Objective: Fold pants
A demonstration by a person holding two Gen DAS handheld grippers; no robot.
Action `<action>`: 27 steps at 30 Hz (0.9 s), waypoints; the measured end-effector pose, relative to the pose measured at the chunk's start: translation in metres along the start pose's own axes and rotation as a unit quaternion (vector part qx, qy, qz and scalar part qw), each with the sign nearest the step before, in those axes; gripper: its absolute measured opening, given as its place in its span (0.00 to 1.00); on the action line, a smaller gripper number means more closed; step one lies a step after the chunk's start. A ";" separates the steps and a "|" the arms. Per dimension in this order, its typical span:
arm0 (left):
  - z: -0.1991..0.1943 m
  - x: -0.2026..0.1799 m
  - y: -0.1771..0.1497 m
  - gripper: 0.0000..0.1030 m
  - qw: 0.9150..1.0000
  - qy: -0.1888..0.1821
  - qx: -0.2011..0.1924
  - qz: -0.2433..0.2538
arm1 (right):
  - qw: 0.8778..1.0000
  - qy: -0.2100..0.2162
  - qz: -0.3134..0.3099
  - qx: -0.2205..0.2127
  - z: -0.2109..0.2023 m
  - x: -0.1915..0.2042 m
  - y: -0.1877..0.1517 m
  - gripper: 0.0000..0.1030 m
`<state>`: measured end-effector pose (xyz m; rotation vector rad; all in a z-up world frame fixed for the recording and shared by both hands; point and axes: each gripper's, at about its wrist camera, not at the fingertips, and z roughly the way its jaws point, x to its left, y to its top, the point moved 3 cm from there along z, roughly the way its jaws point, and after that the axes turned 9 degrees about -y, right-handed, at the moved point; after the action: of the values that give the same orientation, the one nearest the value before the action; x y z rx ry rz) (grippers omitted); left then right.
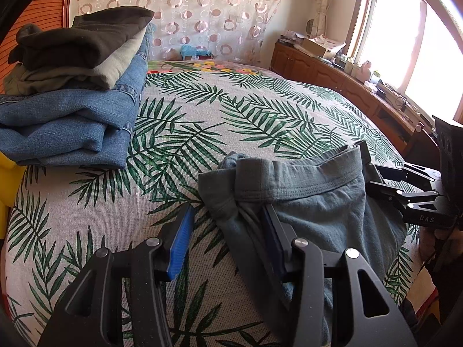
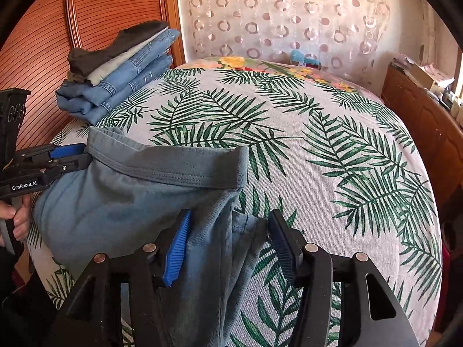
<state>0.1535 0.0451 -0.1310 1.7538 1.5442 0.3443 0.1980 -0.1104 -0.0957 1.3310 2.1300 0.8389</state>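
Pants [image 1: 303,199], grey-blue with an elastic waistband, sit bunched on the palm-leaf bedspread [image 1: 179,133] near the bed's front edge. Left gripper [image 1: 228,231] has its jaws spread wide, the left corner of the waistband lying between them and nothing pinched. Right gripper [image 2: 228,240] is the same deal: jaws apart, straddling the fabric at the right corner. Stack of folded jeans [image 2: 115,92] with darker clothes on top sits back by the wooden headboard [image 2: 43,43].

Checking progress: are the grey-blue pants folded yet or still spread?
Neither, quite: the grey-blue pants lie bunched on the bedspread, waistband rumpled. No neat fold shows.
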 end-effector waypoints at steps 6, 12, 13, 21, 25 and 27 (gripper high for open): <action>-0.001 -0.005 0.000 0.78 1.000 -0.002 0.010 0.003 | 1.000 0.001 0.001 -0.001 -0.003 -0.001 -0.001 0.56; -0.015 -0.010 0.013 0.78 1.000 0.001 -0.020 0.004 | 1.000 0.007 0.007 -0.002 -0.005 -0.004 -0.003 0.56; -0.016 -0.012 0.017 0.78 1.000 -0.001 -0.025 0.006 | 1.000 0.007 0.008 -0.002 -0.005 -0.005 -0.003 0.56; -0.003 -0.018 0.025 0.61 1.000 -0.009 -0.008 0.017 | 1.000 0.008 0.009 -0.002 -0.006 -0.005 -0.003 0.56; 0.009 -0.009 0.017 0.61 1.000 -0.001 0.014 0.005 | 1.000 0.008 0.009 -0.002 -0.006 -0.005 -0.003 0.56; 0.011 -0.006 0.014 0.61 1.000 -0.007 0.017 -0.003 | 1.000 0.010 0.010 -0.002 -0.006 -0.006 -0.003 0.56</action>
<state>0.1701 0.0360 -0.1273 1.7733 1.5539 0.3041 0.1939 -0.1181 -0.0931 1.3504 2.1314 0.8678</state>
